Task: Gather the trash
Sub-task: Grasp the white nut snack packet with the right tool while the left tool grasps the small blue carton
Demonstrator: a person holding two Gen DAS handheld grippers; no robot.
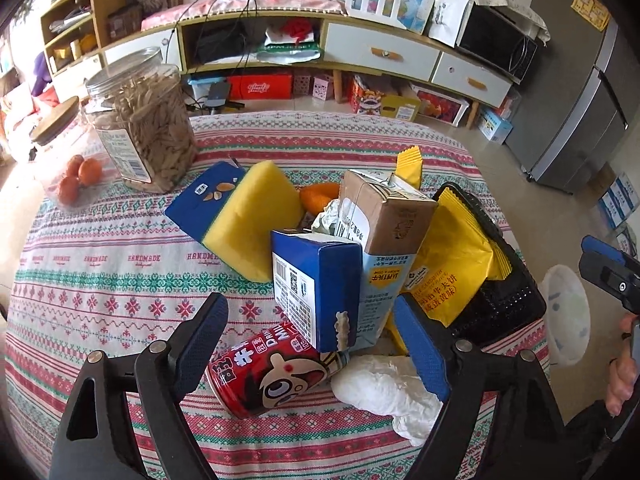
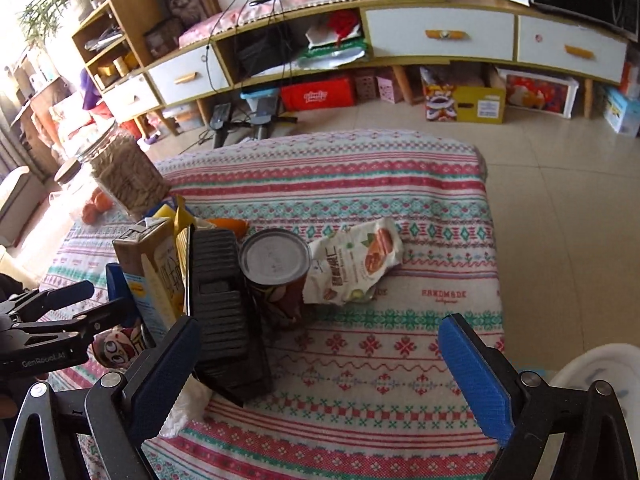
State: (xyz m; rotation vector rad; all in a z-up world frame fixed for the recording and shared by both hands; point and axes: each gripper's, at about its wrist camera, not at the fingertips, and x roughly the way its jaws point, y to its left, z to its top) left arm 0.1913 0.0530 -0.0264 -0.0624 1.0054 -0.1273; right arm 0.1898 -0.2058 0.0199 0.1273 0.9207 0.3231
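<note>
Trash: a heap on the bench (image 1: 100,280), on a striped patterned cloth, toward its right side.
Red can (image 1: 272,372): lies on its side at the near edge of the heap, a cartoon face on it, between the fingers of the left hand-held gripper (image 1: 316,344).
Blue carton (image 1: 316,292): leans over the red can's far end.
Brown-topped carton (image 1: 384,232): stands tilted just behind the blue carton, touching it.
Tissue (image 1: 388,388): white, crumpled, beside the red can and under the left gripper's right finger.
Yellow wrapper (image 1: 452,264): rests against the black tray (image 1: 508,292), right of the cartons.
Sponge (image 1: 256,216): yellow with a blue face, left of the cartons.
Snack tin (image 2: 276,272): stands upright right of the black tray.
Snack bag (image 2: 356,264): crumpled, touching the tin's right side.
Left hand-held gripper: wide open, holding nothing, fingers on either side of the red can and tissue.
Right hand-held gripper (image 2: 328,380): wide open, empty, above bare cloth; its left finger is near the black tray.
Jar (image 1: 144,120): clear, full of pale sticks, at the bench's far left.
Oranges (image 1: 80,176): in a clear bag beside the jar.
White bin (image 1: 568,312): on the floor off the bench's right edge.
</note>
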